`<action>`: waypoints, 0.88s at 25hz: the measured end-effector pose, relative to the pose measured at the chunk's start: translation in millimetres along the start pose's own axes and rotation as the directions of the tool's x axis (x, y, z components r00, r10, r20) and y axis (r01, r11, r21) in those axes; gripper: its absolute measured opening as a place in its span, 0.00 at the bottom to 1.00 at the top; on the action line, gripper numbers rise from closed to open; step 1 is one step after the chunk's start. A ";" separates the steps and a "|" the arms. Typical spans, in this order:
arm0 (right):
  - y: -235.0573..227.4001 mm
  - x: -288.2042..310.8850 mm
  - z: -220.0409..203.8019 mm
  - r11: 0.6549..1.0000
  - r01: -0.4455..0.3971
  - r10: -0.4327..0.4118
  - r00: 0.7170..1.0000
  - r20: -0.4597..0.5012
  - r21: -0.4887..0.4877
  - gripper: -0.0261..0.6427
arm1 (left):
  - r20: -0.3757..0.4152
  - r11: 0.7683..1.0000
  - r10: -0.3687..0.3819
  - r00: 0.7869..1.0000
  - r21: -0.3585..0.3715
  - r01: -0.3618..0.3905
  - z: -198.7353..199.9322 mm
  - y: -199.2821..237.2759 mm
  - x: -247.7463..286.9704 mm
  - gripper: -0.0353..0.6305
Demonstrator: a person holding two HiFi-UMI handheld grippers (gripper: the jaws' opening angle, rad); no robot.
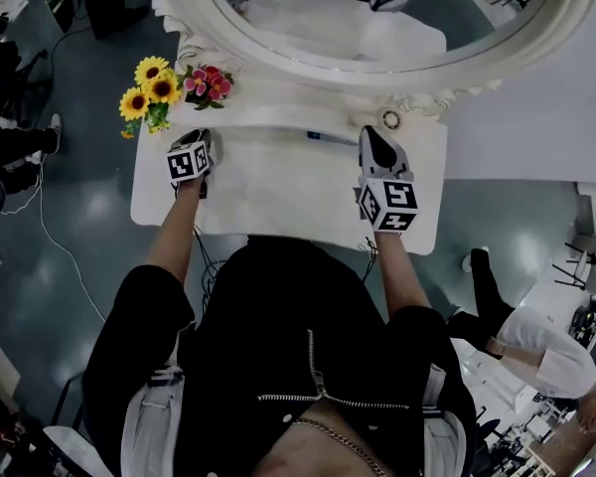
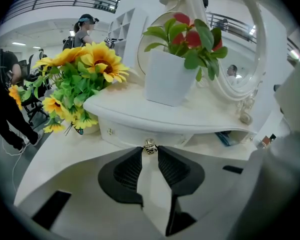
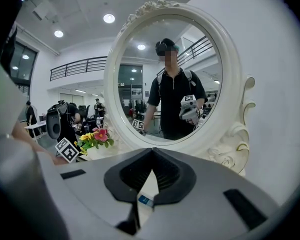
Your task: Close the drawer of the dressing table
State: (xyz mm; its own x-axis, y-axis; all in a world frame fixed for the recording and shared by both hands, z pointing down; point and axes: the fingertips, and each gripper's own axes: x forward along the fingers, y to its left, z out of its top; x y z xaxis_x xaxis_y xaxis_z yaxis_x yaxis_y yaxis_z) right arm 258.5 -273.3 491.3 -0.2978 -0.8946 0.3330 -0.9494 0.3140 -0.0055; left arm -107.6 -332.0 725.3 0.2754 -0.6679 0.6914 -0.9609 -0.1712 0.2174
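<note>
At the table's left edge: sunflowers stand just beside a white pot of red flowers. The pot sits on the raised shelf at the back of the dressing table.
Left gripper: the left gripper points down at the front of that shelf. Its jaws are clamped on a small metal knob, one tip on each side.
Drawer: the drawer lies under the shelf, left of the table's middle, below the pot. Its white front carries the knob held in the jaws. It looks drawn out a little, but with white against white I cannot tell how far.
Right of the drawer: an opening under the shelf shows a blue item lying inside.
Right gripper: the right gripper hovers over the right half of the tabletop and faces the oval mirror. Its jaws meet at the tips with nothing between them, and it takes no part in the job.
Step in hand: the knob is gripped but the closing push looks not yet finished, so I judge this to be the start or middle of the push.
Next move: a straight, level push toward the mirror along the drawer's own run, until the front sits flush. A skewed push could jam it or shake the pot above.
</note>
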 end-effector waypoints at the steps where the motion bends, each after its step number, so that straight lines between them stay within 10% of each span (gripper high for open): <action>1: -2.4 0.1 0.2 1.000 0.003 -0.003 1.000 0.000 0.001 0.05 | -0.003 1.000 0.002 1.000 0.003 -0.002 -0.6 0.1 0.1 0.22; 22: -17.6 -9.4 -1.9 0.999 -0.034 0.034 0.999 0.024 0.012 0.05 | 0.171 0.981 0.018 0.985 0.188 -0.050 28.3 -58.3 -75.9 0.10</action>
State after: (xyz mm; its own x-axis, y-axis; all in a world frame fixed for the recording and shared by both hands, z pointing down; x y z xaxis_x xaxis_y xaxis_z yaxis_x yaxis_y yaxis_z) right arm 278.1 -269.8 490.0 -0.3323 -0.8907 0.3104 -0.9397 0.3407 -0.0282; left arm -73.2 -291.8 640.6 0.2498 -0.7850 0.5669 -0.9615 -0.2703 0.0494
